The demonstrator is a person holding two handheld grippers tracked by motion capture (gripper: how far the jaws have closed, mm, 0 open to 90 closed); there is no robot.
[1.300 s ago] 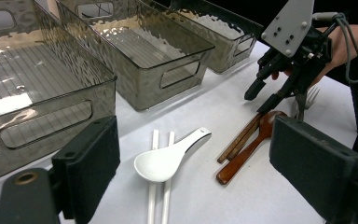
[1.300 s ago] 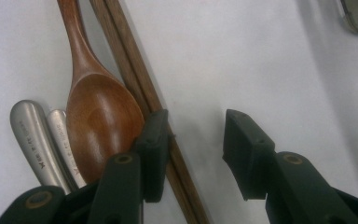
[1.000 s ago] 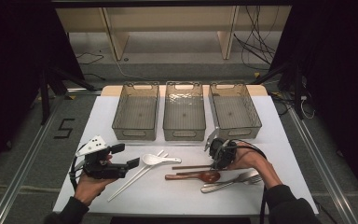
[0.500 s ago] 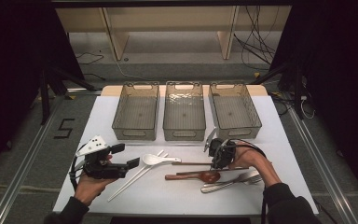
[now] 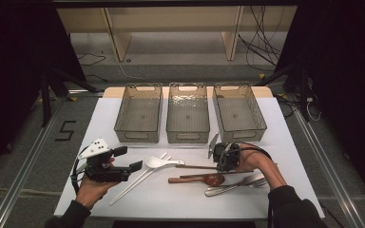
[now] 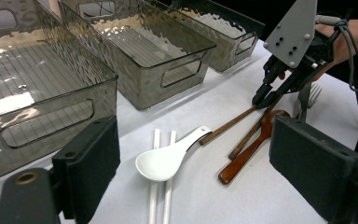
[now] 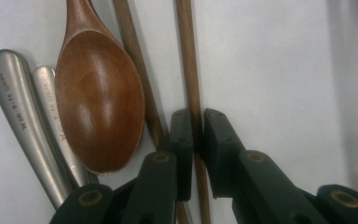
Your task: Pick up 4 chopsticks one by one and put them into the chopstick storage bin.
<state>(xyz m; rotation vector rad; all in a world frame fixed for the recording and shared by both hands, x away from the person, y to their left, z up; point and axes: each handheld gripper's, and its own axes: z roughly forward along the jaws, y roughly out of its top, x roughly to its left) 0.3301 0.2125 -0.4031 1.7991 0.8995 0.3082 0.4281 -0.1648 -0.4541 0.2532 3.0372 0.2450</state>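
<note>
One brown chopstick (image 7: 192, 93) is clamped between the fingers of the right gripper (image 7: 196, 135), which have just been closing on it. It lies on the counter (image 5: 285, 142) beside a second chopstick (image 7: 135, 70) and the wooden spoon (image 7: 98, 107). The left gripper (image 5: 123, 159) is held with fingers apart near the white spoon (image 5: 157, 162).

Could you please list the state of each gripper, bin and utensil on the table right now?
Right gripper: just closed, shut on one wooden chopstick.
Left gripper: open, holding nothing.
Second wooden chopstick: flat on the table, free.
Wooden spoon: lying bowl up.
White spoon: resting across the white chopsticks.
Three bins: upright, empty.
Metal cutlery: lying flat.
</note>
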